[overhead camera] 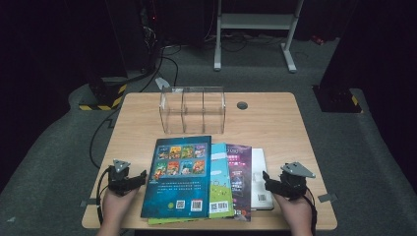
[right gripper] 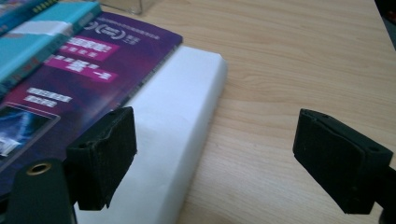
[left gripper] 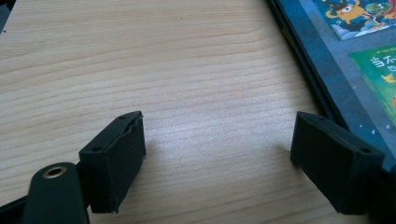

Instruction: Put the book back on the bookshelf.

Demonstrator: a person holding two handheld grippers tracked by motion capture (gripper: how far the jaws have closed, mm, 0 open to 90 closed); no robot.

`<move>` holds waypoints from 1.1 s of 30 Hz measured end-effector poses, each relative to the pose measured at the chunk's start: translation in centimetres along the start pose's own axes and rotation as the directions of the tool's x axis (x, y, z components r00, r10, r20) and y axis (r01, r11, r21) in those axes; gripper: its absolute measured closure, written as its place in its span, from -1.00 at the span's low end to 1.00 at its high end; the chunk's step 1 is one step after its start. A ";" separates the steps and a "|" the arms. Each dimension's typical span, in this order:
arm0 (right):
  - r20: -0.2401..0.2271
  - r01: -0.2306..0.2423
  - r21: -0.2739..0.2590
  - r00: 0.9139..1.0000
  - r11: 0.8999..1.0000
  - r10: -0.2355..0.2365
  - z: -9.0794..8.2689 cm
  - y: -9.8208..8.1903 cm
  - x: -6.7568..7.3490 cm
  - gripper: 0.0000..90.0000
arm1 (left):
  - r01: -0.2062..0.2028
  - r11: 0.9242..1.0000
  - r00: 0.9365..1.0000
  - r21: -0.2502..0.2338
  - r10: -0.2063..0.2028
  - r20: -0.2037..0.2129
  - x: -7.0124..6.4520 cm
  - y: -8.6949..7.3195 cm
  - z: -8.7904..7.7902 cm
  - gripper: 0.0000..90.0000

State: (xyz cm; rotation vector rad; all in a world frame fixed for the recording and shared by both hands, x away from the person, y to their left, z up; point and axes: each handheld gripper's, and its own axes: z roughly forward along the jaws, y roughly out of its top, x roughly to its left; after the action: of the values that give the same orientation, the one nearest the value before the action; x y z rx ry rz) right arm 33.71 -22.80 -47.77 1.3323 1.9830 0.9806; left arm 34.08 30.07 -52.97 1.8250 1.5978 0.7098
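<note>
Several books lie fanned out in an overlapping stack on the wooden table (overhead camera: 275, 123): a dark blue one (overhead camera: 178, 177) on top at the left, then a teal and green one (overhead camera: 220, 182), a purple one (overhead camera: 241, 172) and a white one (overhead camera: 260, 179) at the bottom right. My left gripper (overhead camera: 141, 177) stands open just left of the blue book (left gripper: 336, 79), with bare wood between its jaws. My right gripper (overhead camera: 265, 178) is open too, its jaws over the white book's (right gripper: 177, 135) right edge, next to the purple cover (right gripper: 84, 79).
A clear plastic rack (overhead camera: 192, 109) with upright dividers stands behind the books at mid-table. A small grey round cap (overhead camera: 242, 105) sits in the tabletop to its right. Cables and a metal frame occupy the dark floor beyond the table.
</note>
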 end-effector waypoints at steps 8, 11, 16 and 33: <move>-0.045 0.026 -0.034 0.999 0.999 -0.028 -0.5 0.7 1.5 -0.70 | -0.023 1.000 1.000 -0.005 0.023 0.019 0.0 0.0 -0.1 -0.50; -0.071 0.031 -0.043 0.997 0.999 -0.034 -0.8 0.9 2.5 -0.69 | -0.023 1.000 1.000 -0.003 0.023 0.019 -0.1 -0.1 -0.2 -0.53; -0.094 0.047 -0.054 0.994 0.997 -0.052 -0.9 1.0 3.7 -0.69 | -0.025 1.000 0.999 -0.003 0.025 0.020 -0.1 -0.1 -0.2 -0.54; -0.210 0.075 -0.068 0.974 0.995 -0.088 -0.3 1.4 7.8 -0.68 | -0.009 1.000 1.000 0.002 0.009 0.007 -0.1 -0.2 -0.3 -0.58</move>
State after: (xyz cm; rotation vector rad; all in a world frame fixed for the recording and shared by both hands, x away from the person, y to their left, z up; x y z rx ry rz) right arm 31.44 -15.21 -46.80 1.1446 2.1298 1.1758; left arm 33.70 30.06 -52.93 1.8359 1.5872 0.7049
